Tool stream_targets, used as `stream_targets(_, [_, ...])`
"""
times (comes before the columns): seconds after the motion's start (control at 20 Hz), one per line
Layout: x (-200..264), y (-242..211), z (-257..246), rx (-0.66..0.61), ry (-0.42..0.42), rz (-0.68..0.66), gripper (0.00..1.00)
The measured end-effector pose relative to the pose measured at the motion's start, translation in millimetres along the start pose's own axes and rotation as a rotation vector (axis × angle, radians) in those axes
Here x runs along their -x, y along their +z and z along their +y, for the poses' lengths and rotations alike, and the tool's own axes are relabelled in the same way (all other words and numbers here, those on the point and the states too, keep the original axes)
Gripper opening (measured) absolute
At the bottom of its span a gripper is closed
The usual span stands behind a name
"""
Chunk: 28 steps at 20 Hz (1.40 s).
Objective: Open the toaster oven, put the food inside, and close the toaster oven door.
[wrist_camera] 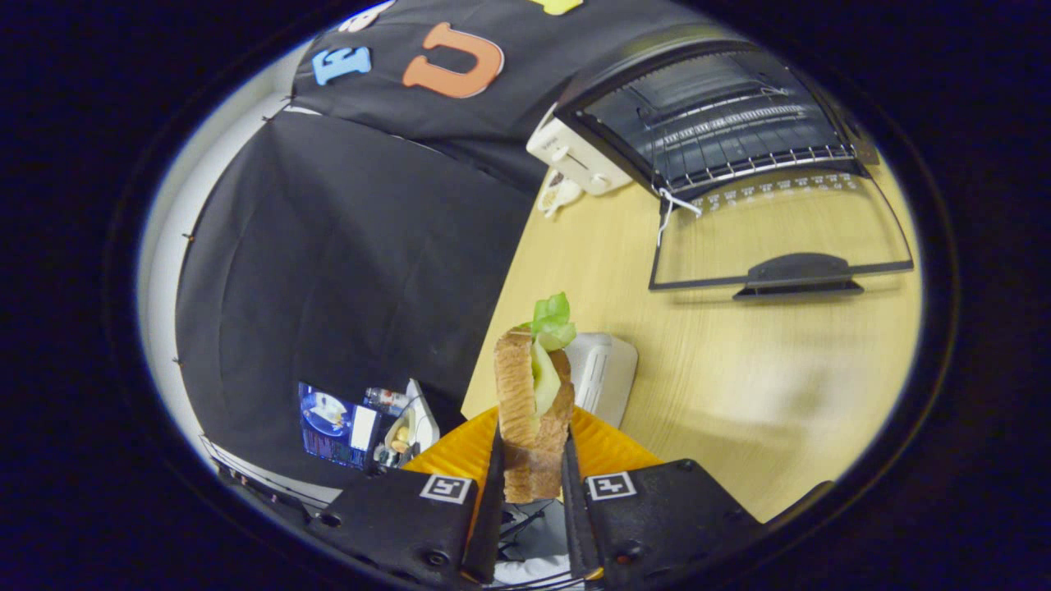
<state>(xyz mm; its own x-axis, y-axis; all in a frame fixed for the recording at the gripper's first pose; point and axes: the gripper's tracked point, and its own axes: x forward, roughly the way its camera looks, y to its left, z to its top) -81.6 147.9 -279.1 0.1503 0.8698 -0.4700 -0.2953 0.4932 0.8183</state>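
My gripper [532,464] is shut on a sandwich [532,394] of two toasted bread slices with green lettuce sticking out at its far end; both fingers press its sides and it stands up between them. Well beyond the fingers sits the toaster oven [706,107] on the wooden table [739,369]. Its glass door [780,230] lies folded down flat toward me, with the dark handle [796,275] at its near edge. The wire rack [739,160] inside is bare.
An orange ridged plate [608,447] lies under the sandwich, near the table's corner. A small white device [603,373] sits just behind it. The oven's white cord and plug [560,195] lie beside the oven. Off the table's edge, low down, are packets and bottles [361,423].
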Motion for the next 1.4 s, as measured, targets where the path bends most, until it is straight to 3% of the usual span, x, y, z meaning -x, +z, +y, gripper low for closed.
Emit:
stream_targets(0.15, [10, 21, -13, 0.067, 0.015, -0.111, 0.38])
stream_targets(0.3, [22, 48, -20, 0.040, 0.046, -0.272, 0.37])
stream_targets(0.45, [38, 78, -31, -0.079, 0.075, -0.483, 0.38])
stream_targets(0.75, [47, 114, -83, -0.310, 0.030, -0.801, 0.37])
stream_targets(0.95, [53, 143, -109, -0.380, -0.035, -0.970, 0.37])
stream_targets(1.4, [36, 221, -158, -0.478, -0.167, -1.091, 0.38])
